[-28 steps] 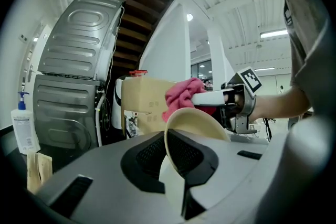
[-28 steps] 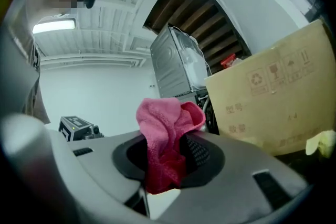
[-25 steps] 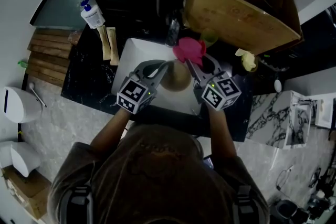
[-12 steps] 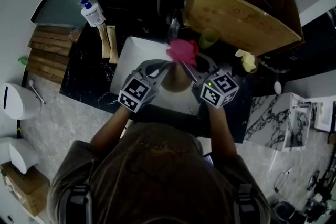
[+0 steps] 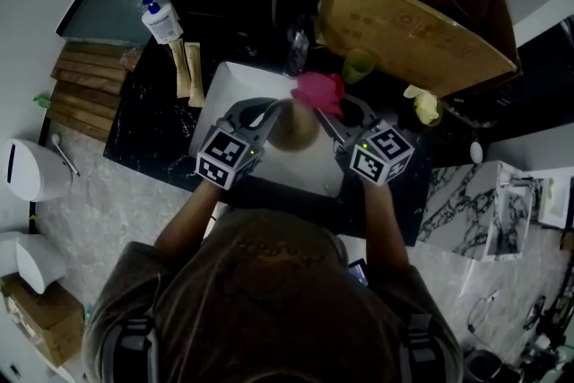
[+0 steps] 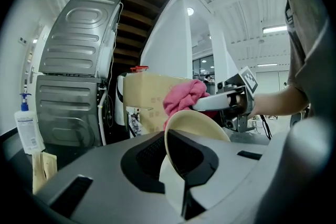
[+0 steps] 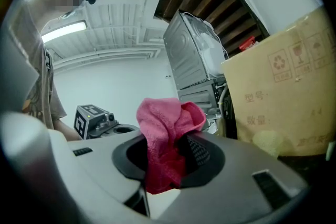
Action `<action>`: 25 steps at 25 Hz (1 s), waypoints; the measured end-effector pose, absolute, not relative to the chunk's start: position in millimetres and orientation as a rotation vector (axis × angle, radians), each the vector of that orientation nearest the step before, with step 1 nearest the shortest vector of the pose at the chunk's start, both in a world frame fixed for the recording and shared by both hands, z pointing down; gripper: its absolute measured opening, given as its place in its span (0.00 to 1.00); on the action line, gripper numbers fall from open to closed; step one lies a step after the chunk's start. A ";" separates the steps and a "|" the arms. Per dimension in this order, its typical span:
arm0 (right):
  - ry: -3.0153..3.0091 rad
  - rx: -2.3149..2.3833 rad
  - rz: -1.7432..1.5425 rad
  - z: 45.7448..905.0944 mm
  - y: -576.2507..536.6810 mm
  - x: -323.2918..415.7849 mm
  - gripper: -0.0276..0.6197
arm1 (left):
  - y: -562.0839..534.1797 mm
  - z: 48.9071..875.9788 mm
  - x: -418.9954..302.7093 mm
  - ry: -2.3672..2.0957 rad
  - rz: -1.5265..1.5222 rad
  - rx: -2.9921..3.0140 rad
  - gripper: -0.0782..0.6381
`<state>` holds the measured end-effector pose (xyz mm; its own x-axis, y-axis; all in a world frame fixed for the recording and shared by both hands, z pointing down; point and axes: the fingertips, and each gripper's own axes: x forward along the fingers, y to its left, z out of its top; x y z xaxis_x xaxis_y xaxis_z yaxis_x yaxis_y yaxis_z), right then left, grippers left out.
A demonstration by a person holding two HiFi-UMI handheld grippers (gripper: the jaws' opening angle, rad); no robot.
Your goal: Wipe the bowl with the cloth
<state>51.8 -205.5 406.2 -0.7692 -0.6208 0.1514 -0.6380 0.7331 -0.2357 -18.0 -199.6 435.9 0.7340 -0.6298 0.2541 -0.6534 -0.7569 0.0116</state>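
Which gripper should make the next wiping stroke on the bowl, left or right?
Right. The right gripper has its jaws shut on the pink cloth, close beside the bowl; the left gripper is busy holding the bowl.

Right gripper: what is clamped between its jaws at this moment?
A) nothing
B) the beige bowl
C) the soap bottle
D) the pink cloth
D: the right gripper view shows the pink cloth pinched between the jaws of the right gripper, while the beige bowl is held by the left gripper.
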 end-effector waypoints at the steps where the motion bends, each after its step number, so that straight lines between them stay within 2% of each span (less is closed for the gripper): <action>1: -2.861 1.042 0.427 407.3 -205.2 53.3 0.22 | -201.2 435.2 -20.6 -1.060 0.348 2.823 0.14; 25: -2.808 0.963 0.567 447.5 -167.1 46.1 0.22 | -235.8 418.1 -55.1 -1.225 0.225 2.710 0.14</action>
<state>46.1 -167.1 447.5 -0.7906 -0.5676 0.2298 -0.6123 0.7275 -0.3096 -55.1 -235.8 418.1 0.6535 -0.7296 0.2014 -0.7535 -0.6522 0.0827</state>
